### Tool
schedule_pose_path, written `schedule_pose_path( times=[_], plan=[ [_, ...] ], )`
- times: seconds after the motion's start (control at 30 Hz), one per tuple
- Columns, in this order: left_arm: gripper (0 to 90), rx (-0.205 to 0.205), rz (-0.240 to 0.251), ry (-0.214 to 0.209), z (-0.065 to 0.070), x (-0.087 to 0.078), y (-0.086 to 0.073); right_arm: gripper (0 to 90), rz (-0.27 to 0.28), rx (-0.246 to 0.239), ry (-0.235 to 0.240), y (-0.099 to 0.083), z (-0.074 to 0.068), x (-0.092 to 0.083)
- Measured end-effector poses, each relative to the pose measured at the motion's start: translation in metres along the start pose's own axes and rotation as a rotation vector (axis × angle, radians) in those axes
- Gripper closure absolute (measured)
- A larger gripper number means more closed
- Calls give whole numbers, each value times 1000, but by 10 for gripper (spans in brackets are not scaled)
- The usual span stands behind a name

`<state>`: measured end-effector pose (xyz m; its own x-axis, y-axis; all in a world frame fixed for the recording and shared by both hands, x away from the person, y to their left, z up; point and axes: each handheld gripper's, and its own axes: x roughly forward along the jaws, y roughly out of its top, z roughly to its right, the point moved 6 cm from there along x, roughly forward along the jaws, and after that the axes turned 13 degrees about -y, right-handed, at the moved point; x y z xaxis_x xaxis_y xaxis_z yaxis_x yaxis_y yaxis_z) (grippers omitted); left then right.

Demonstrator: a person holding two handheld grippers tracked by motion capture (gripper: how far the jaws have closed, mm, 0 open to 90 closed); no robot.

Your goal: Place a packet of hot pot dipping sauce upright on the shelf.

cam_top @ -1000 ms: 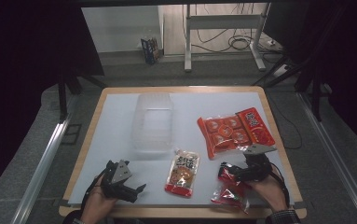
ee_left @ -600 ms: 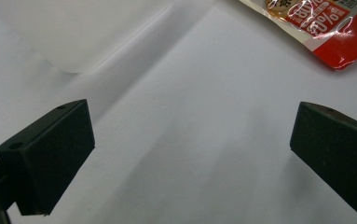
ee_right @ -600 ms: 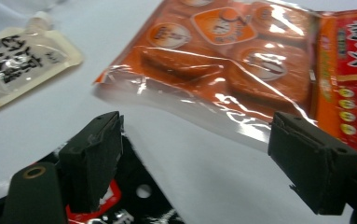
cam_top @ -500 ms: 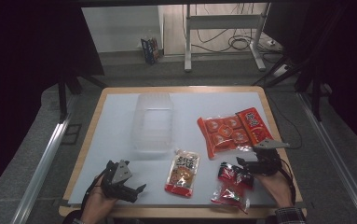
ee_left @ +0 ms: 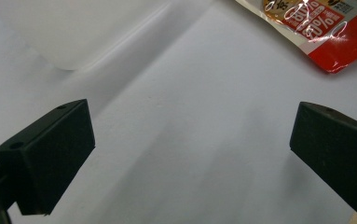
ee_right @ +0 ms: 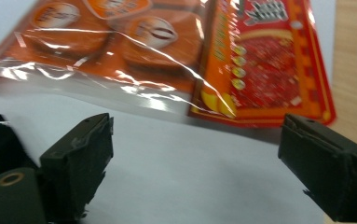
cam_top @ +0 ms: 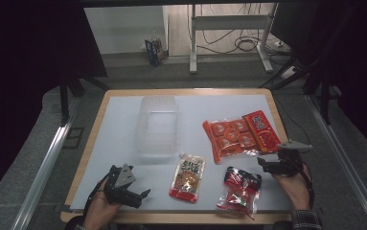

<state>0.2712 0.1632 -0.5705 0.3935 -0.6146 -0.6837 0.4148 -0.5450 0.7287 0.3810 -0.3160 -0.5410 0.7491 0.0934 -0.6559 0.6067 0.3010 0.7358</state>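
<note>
Orange snack pack [ee_right: 134,51] looks light, crinkly and slippery; its flat sealed near edge seems the best hold. Right gripper [ee_right: 195,163] has just been opening, jaws wide with nothing between; left gripper [ee_left: 190,154] is also wide.

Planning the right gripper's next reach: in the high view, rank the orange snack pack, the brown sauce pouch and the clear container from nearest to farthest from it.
From the right gripper:
1. Orange snack pack, just beyond it.
2. Brown sauce pouch, toward the table's middle.
3. Clear container, farther back on the left.

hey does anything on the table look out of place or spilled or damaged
Nothing stands out. The clear plastic container stands upright, and the three snack packs lie flat and sealed: the orange pack, the sauce pouch and the small red-and-black bag. Both grippers, left and right, are open and empty.
</note>
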Motion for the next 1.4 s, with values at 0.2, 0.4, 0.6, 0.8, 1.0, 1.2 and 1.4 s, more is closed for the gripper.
schedule_pose_path(
  times=[0.2, 0.4, 0.6, 0.8, 1.0, 1.2, 1.4],
  plan=[
    [0, 4, -8, 2, 1, 1, 0, 65, -27, 47, -6, -6, 13, 7],
    [0, 8, -18, 2, 1, 3, -1, 54, -48, 65, 6, -8, 17, 14],
    [0, 14, -27, 1, 2, 4, -1, 49, -68, 83, 19, -9, 19, 21],
    [0, 20, -36, 0, 2, 5, -2, 49, -62, 97, 43, -6, 21, 28],
    [0, 20, -40, 3, 2, 5, -2, 50, -50, 94, 56, 2, 22, 38],
    [0, 20, -43, 12, 1, 6, -2, 100, -20, 82, 83, 17, 19, 38],
    [0, 40, -51, 16, 2, 6, -2, 247, -27, 59, 81, 26, 17, 42]
  ],
)
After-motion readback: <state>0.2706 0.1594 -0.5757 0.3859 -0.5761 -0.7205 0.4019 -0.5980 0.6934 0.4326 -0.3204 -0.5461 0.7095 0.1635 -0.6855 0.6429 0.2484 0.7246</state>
